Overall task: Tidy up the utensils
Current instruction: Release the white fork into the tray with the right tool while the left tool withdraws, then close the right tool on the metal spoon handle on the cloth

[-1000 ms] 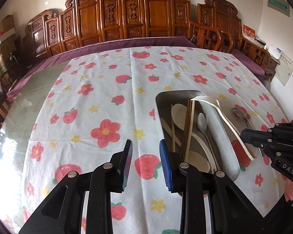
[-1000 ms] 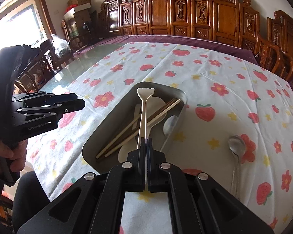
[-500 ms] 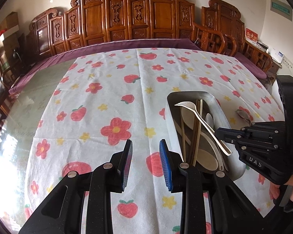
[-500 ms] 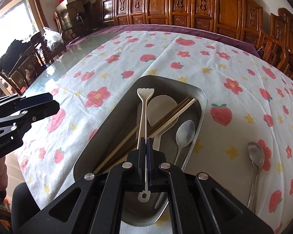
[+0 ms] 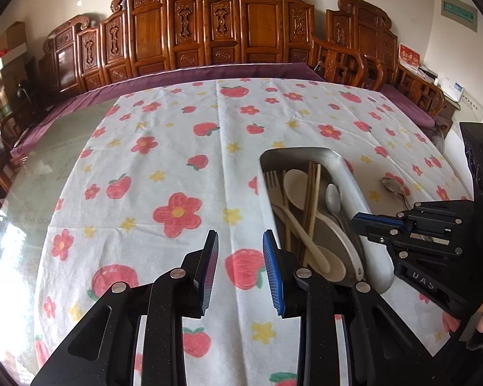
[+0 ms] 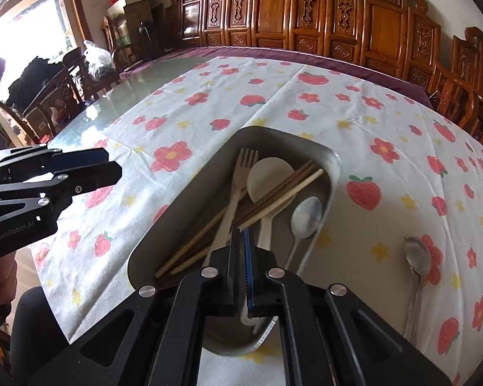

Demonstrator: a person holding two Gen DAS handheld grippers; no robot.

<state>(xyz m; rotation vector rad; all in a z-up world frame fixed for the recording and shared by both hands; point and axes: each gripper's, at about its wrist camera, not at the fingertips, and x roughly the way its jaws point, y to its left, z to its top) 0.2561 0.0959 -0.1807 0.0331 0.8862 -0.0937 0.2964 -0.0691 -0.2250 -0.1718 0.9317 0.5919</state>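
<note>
A metal tray (image 6: 190,199) (image 5: 344,167) on the flowered cloth holds a white plastic fork (image 6: 238,180) (image 5: 275,189), a white spoon (image 6: 267,177), chopsticks (image 6: 283,189) and a metal spoon (image 6: 304,215). My right gripper (image 6: 241,234) hovers over the tray's near end with its jaws slightly parted and nothing between them; the fork lies free in the tray. It also shows in the left wrist view (image 5: 357,220). My left gripper (image 5: 240,257) is open and empty above the cloth, left of the tray. A second metal spoon (image 6: 417,257) (image 5: 393,185) lies on the cloth right of the tray.
The table (image 5: 58,160) has a glass top with the cloth over its middle. Carved wooden chairs (image 5: 209,32) line the far edge. More chairs and bags (image 6: 64,77) stand at the left side.
The right gripper has lowered over the tray and let go of the white fork, which now lies in the tray. The left gripper has stayed open and about in place.
</note>
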